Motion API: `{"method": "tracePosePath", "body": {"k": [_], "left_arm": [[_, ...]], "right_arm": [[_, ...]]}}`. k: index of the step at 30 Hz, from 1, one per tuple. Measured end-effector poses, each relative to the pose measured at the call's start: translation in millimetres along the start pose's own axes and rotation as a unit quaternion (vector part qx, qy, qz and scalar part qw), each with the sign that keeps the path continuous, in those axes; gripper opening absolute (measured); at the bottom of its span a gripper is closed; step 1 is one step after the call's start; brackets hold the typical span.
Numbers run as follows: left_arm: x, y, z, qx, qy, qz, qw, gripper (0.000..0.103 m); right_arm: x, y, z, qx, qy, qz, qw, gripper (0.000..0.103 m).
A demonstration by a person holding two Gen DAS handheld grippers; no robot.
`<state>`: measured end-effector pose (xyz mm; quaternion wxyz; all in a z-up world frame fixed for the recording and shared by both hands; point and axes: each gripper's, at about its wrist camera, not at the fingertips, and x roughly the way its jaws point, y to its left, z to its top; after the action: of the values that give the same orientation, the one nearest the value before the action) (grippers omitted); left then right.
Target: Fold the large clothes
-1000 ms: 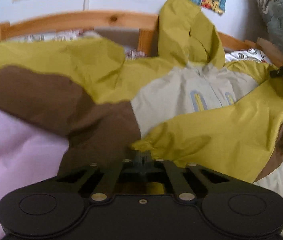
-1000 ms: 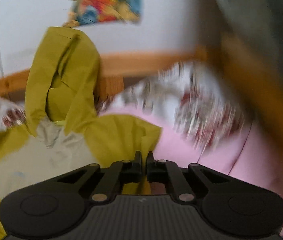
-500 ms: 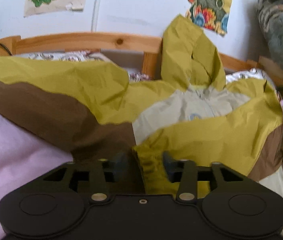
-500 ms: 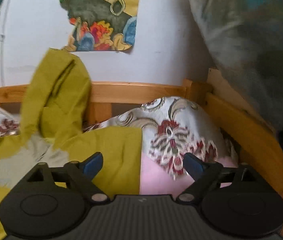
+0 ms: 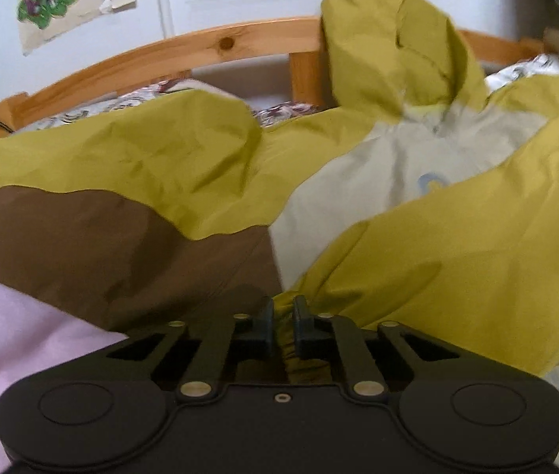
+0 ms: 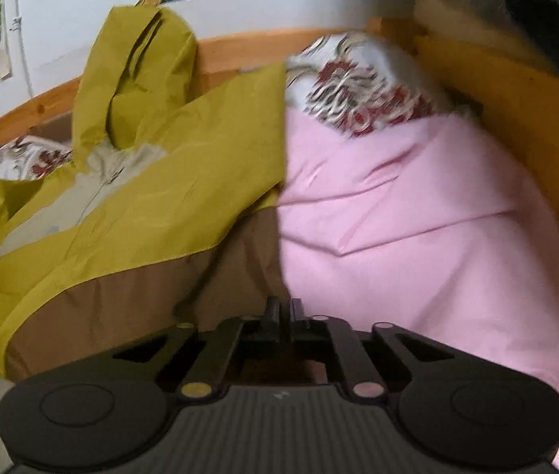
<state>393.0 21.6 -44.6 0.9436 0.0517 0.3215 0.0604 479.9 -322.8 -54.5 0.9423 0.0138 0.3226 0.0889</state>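
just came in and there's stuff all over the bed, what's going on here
A person with a two-finger gripper in each hand is folding a large yellow, brown and beige hooded jacket spread over the pink bedsheet. The left gripper is closed on a bunched yellow cuff. The right gripper is closed at the jacket's brown edge, beside the sheet. The hood stands up against the wooden bed frame. The fold looks only partly done.
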Motion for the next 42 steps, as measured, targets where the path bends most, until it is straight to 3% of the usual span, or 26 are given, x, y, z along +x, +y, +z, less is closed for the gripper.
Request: {"method": "tracePosePath", "body": {"k": [2,3,5,6,8,12,14,16,19,22,24,25,27,28,31,33,35,38,42], "left_arm": [[1,0,-3,-0.003,0.001,0.013,0.9999,0.009],[2,0,-4,-0.003,0.004,0.025,0.9997,0.000],[10,5,-8,-0.009,0.031,0.048,0.9983,0.000],[12,9,-10,-0.017,0.038,0.044,0.9982,0.000],[4,14,-11,-0.015,0.019,0.027,0.9994,0.001],[-10,15,-8,-0.011,0.010,0.025,0.9996,0.013],[-18,19,-10,-0.030,0.012,0.029,0.9991,0.022],[-26,22,-12,-0.054,0.009,0.031,0.9980,0.035],[-36,24,-15,-0.072,0.005,0.025,0.9971,0.036],[-45,26,-17,-0.074,0.002,0.021,0.9971,0.037],[-52,29,-20,-0.079,-0.001,0.013,0.9968,0.047],[-56,32,-21,-0.083,-0.004,0.010,0.9965,0.050],[-67,41,-25,-0.095,-0.015,0.005,0.9953,0.070],[-72,46,-26,-0.101,-0.019,0.004,0.9947,0.074],[-89,64,-27,-0.106,-0.038,0.018,0.9935,0.082],[-99,79,-23,-0.104,-0.056,0.039,0.9923,0.093],[-107,96,-17,-0.097,-0.074,0.063,0.9905,0.099],[-109,127,2,-0.088,-0.081,0.100,0.9878,0.100],[-95,182,32,-0.102,-0.080,0.158,0.9789,0.102]], "right_arm": [[-1,3,-6,-0.008,-0.004,-0.018,1.000,0.002],[1,4,-9,-0.011,0.001,-0.030,1.000,0.000],[7,0,-14,-0.001,0.007,-0.047,0.999,0.000],[12,-3,-16,0.009,0.019,-0.069,0.997,0.000],[13,-12,-18,0.026,0.015,-0.062,0.998,0.000],[-11,10,-7,-0.033,-0.066,-0.081,0.994,0.006],[-13,28,6,-0.072,-0.086,-0.060,0.992,0.013],[-3,44,18,-0.100,-0.089,-0.051,0.990,0.017],[33,56,37,-0.122,-0.076,-0.064,0.988,0.017],[70,51,51,-0.106,-0.054,-0.081,0.990,0.013],[74,52,54,-0.096,-0.064,-0.084,0.990,0.014],[71,52,53,-0.091,-0.067,-0.082,0.990,0.018],[61,53,48,-0.091,-0.073,-0.070,0.991,0.034],[54,54,43,-0.094,-0.076,-0.064,0.991,0.045],[29,60,29,-0.087,-0.092,-0.044,0.991,0.059],[10,68,15,-0.072,-0.100,-0.022,0.992,0.073],[-5,77,1,-0.061,-0.104,0.005,0.993,0.083],[-26,95,-21,-0.053,-0.108,0.039,0.992,0.094],[-46,109,-44,-0.020,-0.102,0.068,0.992,0.103]]}}
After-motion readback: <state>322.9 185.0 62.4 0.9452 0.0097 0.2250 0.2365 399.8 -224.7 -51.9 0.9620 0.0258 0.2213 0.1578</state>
